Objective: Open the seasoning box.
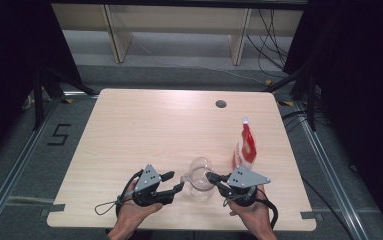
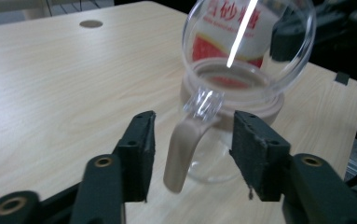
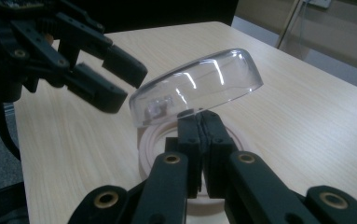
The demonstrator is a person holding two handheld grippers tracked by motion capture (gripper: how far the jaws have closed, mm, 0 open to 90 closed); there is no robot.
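The right tool (image 3: pixel 199 122) pinches the raised clear lid (image 3: pixel 199 81); the left tool (image 2: pixel 192 140) stands open around the jug handle (image 2: pixel 183 151), not touching.

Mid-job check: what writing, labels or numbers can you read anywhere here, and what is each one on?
"5": black mark on the floor left of the table.
"白砂糖", partly cut off: red and white pouch, seen through the clear lid in the left gripper view.
Smaller pouch print: too blurred to read.

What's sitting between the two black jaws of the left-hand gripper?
In the left gripper view, the beige handle of the clear jug stands between the open jaws of the left gripper, with a gap on each side; neither pad touches it.
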